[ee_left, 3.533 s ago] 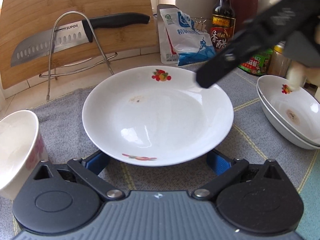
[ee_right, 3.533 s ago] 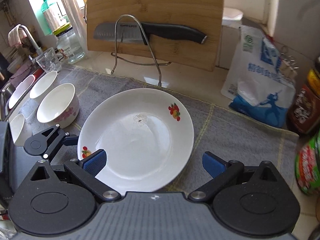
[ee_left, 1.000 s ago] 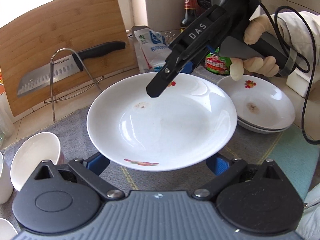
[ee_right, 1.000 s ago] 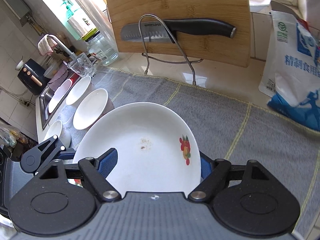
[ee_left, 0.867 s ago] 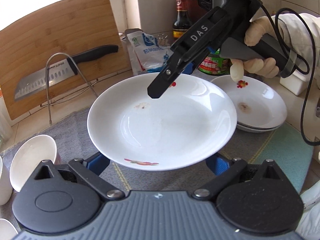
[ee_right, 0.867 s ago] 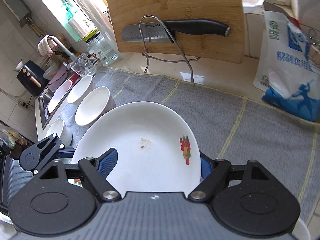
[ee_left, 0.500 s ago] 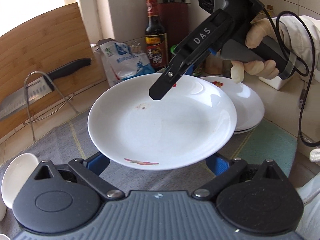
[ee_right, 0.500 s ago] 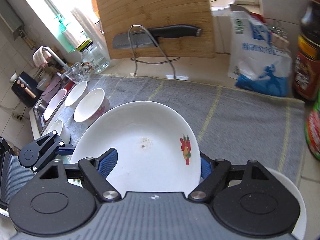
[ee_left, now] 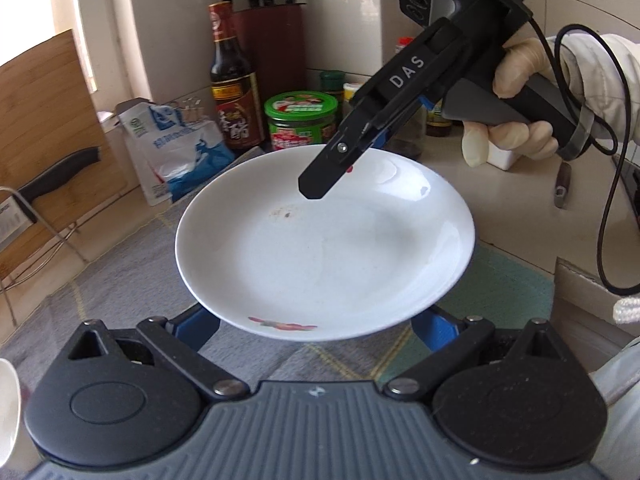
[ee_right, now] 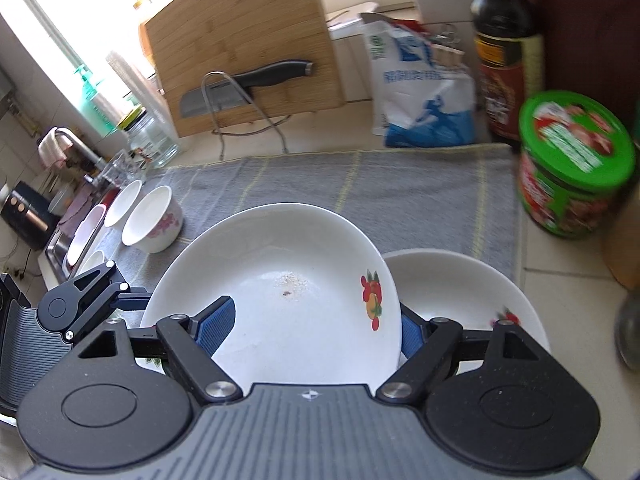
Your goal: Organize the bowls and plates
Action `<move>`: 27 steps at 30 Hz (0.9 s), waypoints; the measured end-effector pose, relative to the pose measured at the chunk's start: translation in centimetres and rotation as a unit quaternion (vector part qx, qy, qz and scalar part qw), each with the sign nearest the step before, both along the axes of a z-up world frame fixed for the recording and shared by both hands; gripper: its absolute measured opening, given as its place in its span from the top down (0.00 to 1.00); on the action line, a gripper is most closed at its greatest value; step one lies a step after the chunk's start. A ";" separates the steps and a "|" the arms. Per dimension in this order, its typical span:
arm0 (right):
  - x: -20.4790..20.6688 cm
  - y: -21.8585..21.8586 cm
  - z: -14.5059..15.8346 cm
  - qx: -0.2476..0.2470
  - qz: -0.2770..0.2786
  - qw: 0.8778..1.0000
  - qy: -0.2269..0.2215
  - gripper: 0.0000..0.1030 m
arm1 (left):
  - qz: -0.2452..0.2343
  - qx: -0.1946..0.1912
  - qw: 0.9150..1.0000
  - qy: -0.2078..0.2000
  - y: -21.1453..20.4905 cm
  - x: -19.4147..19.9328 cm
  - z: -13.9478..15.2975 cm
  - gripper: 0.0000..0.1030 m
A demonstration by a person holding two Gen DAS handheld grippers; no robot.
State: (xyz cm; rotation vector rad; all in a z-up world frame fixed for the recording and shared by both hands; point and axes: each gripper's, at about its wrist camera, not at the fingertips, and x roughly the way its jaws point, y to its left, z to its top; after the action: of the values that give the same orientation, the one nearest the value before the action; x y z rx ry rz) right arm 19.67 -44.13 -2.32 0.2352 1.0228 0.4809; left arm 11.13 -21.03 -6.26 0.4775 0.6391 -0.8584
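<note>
A white plate with red fruit prints (ee_left: 324, 248) is held in the air above the grey mat, also in the right wrist view (ee_right: 280, 304). My right gripper (ee_right: 316, 328) is shut on the plate's rim; in the left wrist view it (ee_left: 340, 160) clamps the far edge. My left gripper (ee_left: 316, 320) is open under the plate's near edge, one blue pad on each side. A stack of matching plates (ee_right: 472, 300) sits just right of and below the held plate. It is hidden in the left wrist view.
Several white bowls (ee_right: 154, 220) stand at the mat's left edge by the sink. A green-lidded jar (ee_right: 572, 168), soy bottle (ee_left: 232, 80) and salt bag (ee_right: 424, 92) line the back right. A cutting board and knife on a wire rack (ee_right: 244, 80) stand behind the grey mat (ee_right: 360, 188).
Both grippers have carried the plate to the right, from the middle of the mat to just over the plate stack. The bowls have dropped back to the left.
</note>
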 end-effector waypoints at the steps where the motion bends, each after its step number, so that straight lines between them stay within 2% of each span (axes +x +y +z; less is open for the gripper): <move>1: -0.3 -0.4 -0.1 -0.001 -0.005 1.000 0.001 0.16 | -0.005 0.001 1.000 0.002 -0.3 0.0 -0.1 0.02; 10: -1.6 -3.2 -0.8 -0.004 -0.033 0.999 0.012 0.16 | -0.036 0.008 0.999 0.018 -2.5 0.2 -1.0 0.02; 27: -1.9 -5.3 -2.3 -0.005 -0.057 0.998 0.027 0.16 | -0.055 0.018 0.998 0.031 -4.1 1.3 -2.0 0.02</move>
State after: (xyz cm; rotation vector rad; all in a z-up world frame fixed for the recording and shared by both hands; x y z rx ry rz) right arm 17.80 -49.38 -4.66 0.2976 1.0574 0.3672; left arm 12.45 -25.15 -8.28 0.5238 0.6907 -0.9709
